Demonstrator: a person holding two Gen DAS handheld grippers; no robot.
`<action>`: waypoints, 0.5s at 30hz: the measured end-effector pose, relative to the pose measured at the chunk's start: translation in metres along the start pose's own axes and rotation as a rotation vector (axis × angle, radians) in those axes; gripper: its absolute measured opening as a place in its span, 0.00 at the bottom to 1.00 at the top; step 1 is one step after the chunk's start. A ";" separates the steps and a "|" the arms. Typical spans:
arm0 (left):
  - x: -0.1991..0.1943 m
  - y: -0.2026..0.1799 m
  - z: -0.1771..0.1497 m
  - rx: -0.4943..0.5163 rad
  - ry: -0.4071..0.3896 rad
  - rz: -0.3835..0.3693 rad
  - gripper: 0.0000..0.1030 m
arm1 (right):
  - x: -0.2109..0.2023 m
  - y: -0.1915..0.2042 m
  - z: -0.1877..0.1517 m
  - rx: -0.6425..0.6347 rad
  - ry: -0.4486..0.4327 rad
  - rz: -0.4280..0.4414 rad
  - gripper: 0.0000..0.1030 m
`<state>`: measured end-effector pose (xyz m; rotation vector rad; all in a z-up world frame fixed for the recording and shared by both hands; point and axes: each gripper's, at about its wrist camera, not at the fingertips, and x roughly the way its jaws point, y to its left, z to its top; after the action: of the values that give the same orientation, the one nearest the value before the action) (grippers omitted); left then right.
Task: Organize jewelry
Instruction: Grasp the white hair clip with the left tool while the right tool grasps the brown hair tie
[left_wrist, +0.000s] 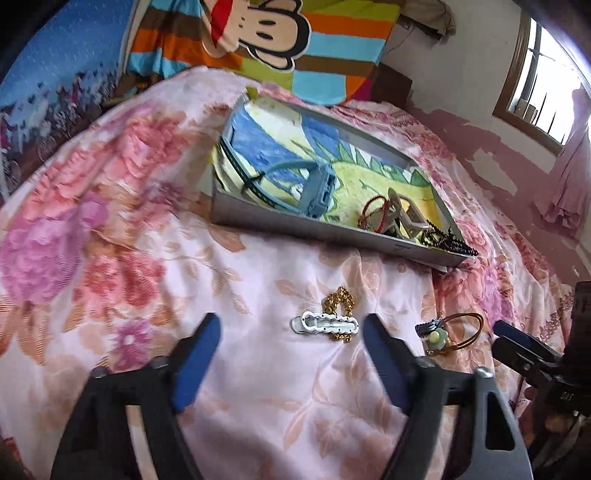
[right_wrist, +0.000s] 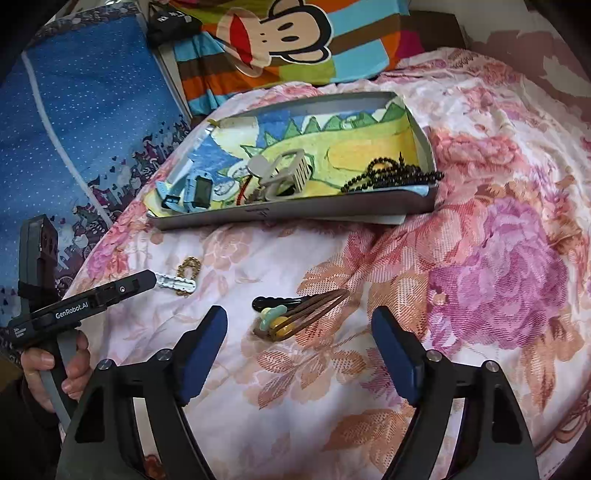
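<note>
A white scalloped hair clip (left_wrist: 325, 325) lies on a gold chain (left_wrist: 338, 300) on the floral bedspread, just ahead of my open, empty left gripper (left_wrist: 291, 325). To its right lie a brown hair tie with a green-yellow charm (left_wrist: 439, 338) and a dark clip. In the right wrist view the hair tie (right_wrist: 295, 319) and black clip (right_wrist: 271, 302) lie between and ahead of my open, empty right gripper (right_wrist: 299, 323). The white clip (right_wrist: 177, 283) and chain (right_wrist: 188, 267) sit by the left gripper's tip. A grey box (right_wrist: 295, 214) holds a blue watch (right_wrist: 192, 190), a beige claw clip (right_wrist: 280, 173) and black beads (right_wrist: 391, 171).
The box (left_wrist: 332, 230) sits on the bed beyond the loose items, its black beads (left_wrist: 450, 240) hanging over its near right corner. A striped monkey pillow (left_wrist: 258, 33) and a blue panel (right_wrist: 81, 122) lie behind. A window (left_wrist: 543, 74) is at the right.
</note>
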<state>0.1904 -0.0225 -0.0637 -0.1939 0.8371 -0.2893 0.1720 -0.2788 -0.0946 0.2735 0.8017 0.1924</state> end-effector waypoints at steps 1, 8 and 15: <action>0.003 0.001 0.000 -0.005 0.013 -0.011 0.61 | 0.002 0.001 0.000 0.009 0.002 0.002 0.68; 0.015 0.001 0.001 -0.030 0.056 -0.068 0.45 | 0.006 0.000 -0.001 0.022 0.008 0.006 0.41; 0.022 0.001 0.003 -0.029 0.075 -0.068 0.28 | 0.005 0.001 -0.002 0.016 -0.003 0.012 0.21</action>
<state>0.2060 -0.0289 -0.0773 -0.2403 0.9106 -0.3498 0.1739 -0.2760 -0.0986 0.2936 0.7993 0.1972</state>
